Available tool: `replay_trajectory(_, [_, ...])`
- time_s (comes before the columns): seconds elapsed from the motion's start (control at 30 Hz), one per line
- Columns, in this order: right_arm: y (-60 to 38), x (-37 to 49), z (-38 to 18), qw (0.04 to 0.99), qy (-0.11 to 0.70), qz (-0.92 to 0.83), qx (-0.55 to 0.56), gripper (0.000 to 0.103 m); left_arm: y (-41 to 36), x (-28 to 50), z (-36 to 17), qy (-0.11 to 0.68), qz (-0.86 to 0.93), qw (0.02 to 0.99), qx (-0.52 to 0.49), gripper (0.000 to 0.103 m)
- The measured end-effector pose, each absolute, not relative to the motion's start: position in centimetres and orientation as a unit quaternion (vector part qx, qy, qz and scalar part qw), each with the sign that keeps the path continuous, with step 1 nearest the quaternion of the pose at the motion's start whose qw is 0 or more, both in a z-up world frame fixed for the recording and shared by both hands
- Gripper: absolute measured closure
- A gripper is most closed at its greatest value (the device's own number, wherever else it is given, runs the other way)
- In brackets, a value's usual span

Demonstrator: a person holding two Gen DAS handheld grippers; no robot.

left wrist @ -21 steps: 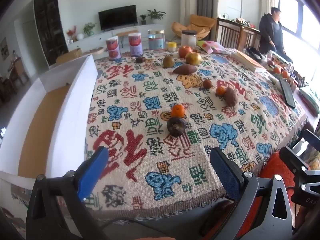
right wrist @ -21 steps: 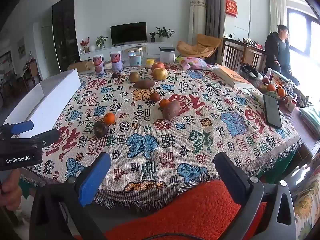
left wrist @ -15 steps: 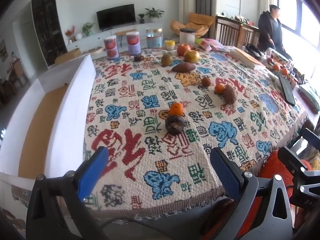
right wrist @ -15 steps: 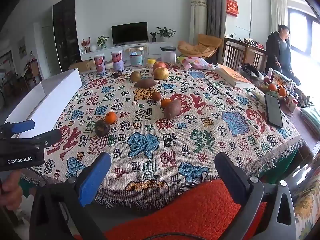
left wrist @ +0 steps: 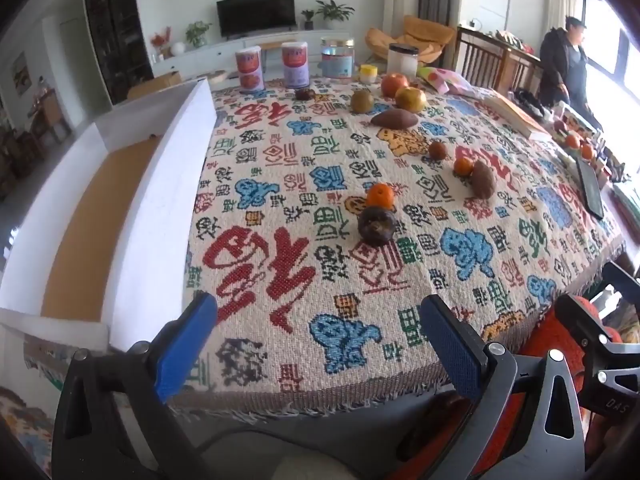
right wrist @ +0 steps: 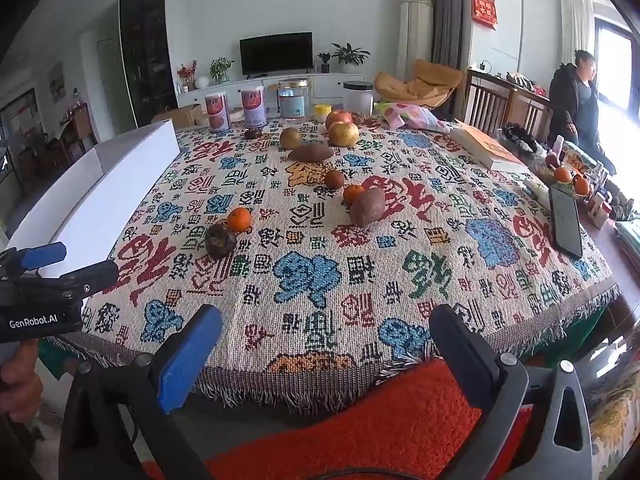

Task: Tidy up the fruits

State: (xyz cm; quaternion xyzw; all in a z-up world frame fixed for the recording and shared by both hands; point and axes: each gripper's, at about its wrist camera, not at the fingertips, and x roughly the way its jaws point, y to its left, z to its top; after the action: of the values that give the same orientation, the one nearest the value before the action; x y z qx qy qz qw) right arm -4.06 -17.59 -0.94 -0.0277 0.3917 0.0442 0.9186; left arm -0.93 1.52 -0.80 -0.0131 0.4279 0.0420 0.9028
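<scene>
Fruit lies scattered on a patterned tablecloth (left wrist: pixel 280 264). Nearest me are a dark wrinkled fruit (left wrist: pixel 376 225) and a tangerine (left wrist: pixel 380 195) just behind it. Further right lie a second tangerine (left wrist: pixel 463 167), a sweet potato (left wrist: pixel 483 179) and a small brown fruit (left wrist: pixel 437 150). At the back sit two apples (left wrist: pixel 410 99), a brown pear (left wrist: pixel 362 101) and another sweet potato (left wrist: pixel 394 119). A white open box (left wrist: pixel 132 208) stands along the table's left edge. My left gripper (left wrist: pixel 318 338) and right gripper (right wrist: pixel 326 344) both hover open and empty at the near edge.
Cans and jars (left wrist: pixel 295 64) line the far edge. A book (right wrist: pixel 486 146) and a black phone (right wrist: pixel 565 220) lie at the right. A person (right wrist: pixel 576 98) stands by the window. A red cushion (right wrist: pixel 380 420) sits below the right gripper. The left gripper's body (right wrist: pixel 44 296) shows in the right wrist view.
Both grippers have edged forward a little toward the table; the fruit looks slightly nearer. Nothing was taken hold of and the jaws stay wide.
</scene>
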Motion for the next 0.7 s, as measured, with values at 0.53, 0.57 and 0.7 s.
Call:
replay_trajectory(0.53, [-17.4,-4.6,-0.8,0.922,0.383,0.051,-0.033,0.000,0.9,-1.4,-0.4,0.422,0.041,0.906,-0.008,0.001])
replay_trajectory(0.57, [-17.4,-4.7,-0.8,0.921,0.383,0.052,-0.034,0.000,0.8,-1.6,-0.4,0.422,0.041,0.906,-0.008,0.001])
replay_trajectory(0.7, [-17.1,-5.0,-0.4,0.924,0.376,0.056,-0.038,0.000,0.8,-2.2,-0.2,0.411,0.044,0.911,-0.004,0.001])
